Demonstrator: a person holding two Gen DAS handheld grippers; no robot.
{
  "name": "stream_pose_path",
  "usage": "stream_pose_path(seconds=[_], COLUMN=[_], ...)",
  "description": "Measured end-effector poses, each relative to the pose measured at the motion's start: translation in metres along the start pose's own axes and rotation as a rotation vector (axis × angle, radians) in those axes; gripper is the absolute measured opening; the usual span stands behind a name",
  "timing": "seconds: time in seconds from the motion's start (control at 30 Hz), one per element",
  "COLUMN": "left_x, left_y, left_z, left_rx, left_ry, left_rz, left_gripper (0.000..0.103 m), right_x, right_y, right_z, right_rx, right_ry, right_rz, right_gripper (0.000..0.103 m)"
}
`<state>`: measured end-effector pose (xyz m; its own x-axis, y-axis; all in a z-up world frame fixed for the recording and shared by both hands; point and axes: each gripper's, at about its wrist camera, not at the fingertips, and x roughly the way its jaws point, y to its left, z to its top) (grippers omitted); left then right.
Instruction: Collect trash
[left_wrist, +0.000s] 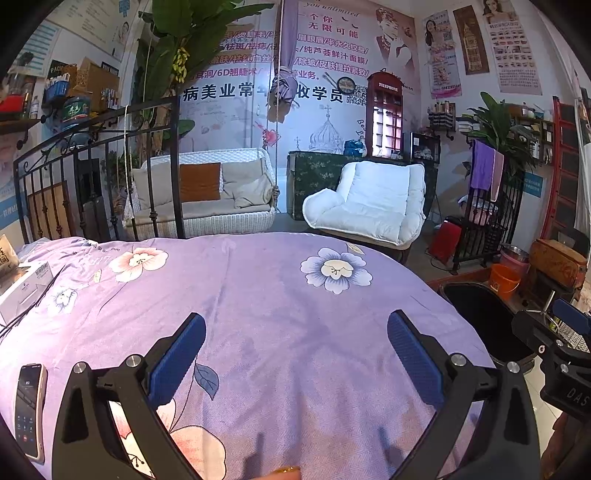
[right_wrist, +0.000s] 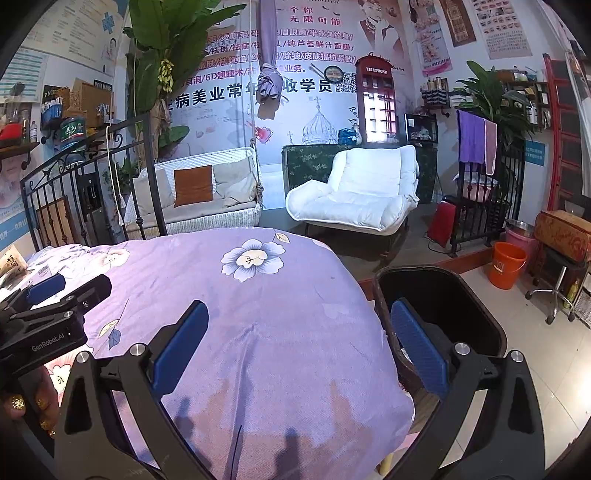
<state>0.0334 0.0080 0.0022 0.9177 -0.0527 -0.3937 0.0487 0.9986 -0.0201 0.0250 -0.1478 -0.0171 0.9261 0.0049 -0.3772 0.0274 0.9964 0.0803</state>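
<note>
My left gripper (left_wrist: 295, 332) is open and empty over the purple flowered cloth (left_wrist: 266, 295) that covers the table. My right gripper (right_wrist: 299, 321) is open and empty over the cloth's right edge (right_wrist: 280, 332), next to a black trash bin (right_wrist: 443, 295) that stands on the floor at the table's right; the bin also shows in the left wrist view (left_wrist: 476, 310). I see no loose trash between the fingers of either gripper. The right gripper shows at the right edge of the left wrist view (left_wrist: 569, 332). The left one shows at the left of the right wrist view (right_wrist: 55, 302).
A phone (left_wrist: 29, 410) lies at the cloth's near left. A white box (left_wrist: 26, 288) and a paper packet (left_wrist: 7, 254) lie at the far left. Beyond are an iron railing (left_wrist: 92, 155), a swing sofa (left_wrist: 199, 192), a white armchair (left_wrist: 369, 203) and an orange bucket (right_wrist: 506, 266).
</note>
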Motion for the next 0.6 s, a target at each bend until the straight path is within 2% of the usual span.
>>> stream_pose_path(seconds=[0.6], left_x=[0.0029], left_y=[-0.0007], left_z=[0.0014], left_rx=[0.0], left_ry=[0.009], left_rz=[-0.013], left_gripper=[0.098], right_x=[0.0046], right_y=[-0.0041], right_z=[0.0014], right_rx=[0.003], right_ry=[0.007], right_rz=[0.002], right_gripper=[0.098])
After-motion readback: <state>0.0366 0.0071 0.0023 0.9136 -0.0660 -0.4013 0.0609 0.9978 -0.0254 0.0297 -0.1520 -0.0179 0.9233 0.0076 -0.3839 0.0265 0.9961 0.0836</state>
